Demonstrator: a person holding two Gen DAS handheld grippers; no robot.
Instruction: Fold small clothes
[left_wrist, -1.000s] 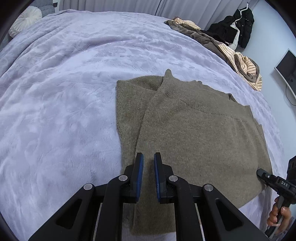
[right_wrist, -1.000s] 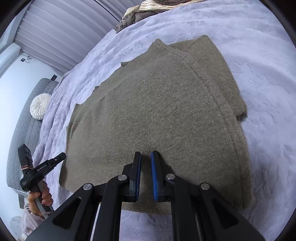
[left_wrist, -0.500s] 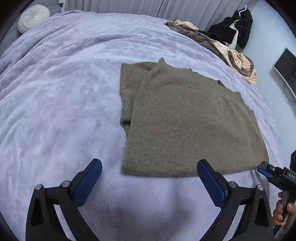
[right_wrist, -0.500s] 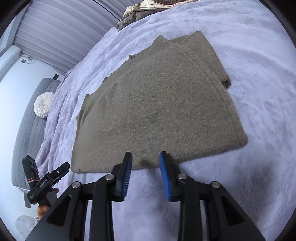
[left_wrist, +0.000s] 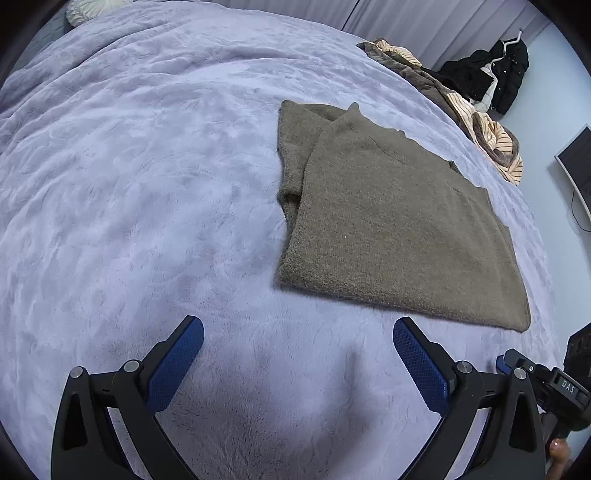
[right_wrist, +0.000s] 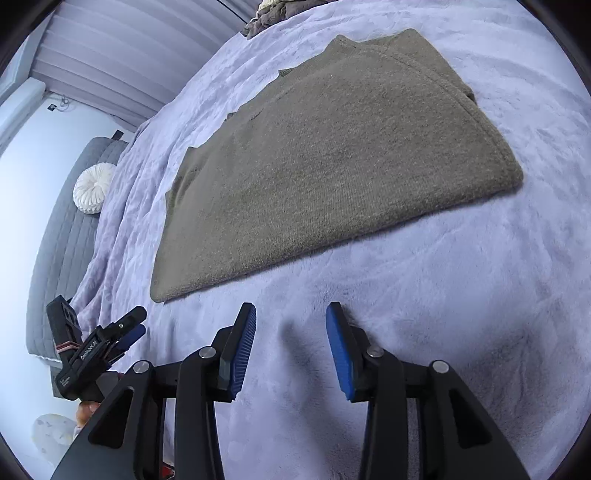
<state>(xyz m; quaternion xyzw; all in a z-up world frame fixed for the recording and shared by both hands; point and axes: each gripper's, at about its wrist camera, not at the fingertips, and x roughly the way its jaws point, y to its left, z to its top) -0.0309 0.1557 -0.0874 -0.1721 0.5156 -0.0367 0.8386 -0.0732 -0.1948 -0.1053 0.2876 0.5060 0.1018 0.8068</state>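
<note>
The left tongs (left_wrist: 298, 339) stand wide apart over bare bedspread, gripping nothing. The right tongs (right_wrist: 291, 325), whose jaws have just been opening, are parted a moderate way and likewise hold nothing. Both hover just short of the near edge of the olive knit sweater (left_wrist: 388, 221), which lies folded flat on the lavender bedspread (left_wrist: 129, 184), one sleeve tucked under along its side. At the bed's far edge lies a heap of striped and brown clothes (left_wrist: 480, 125).
</note>
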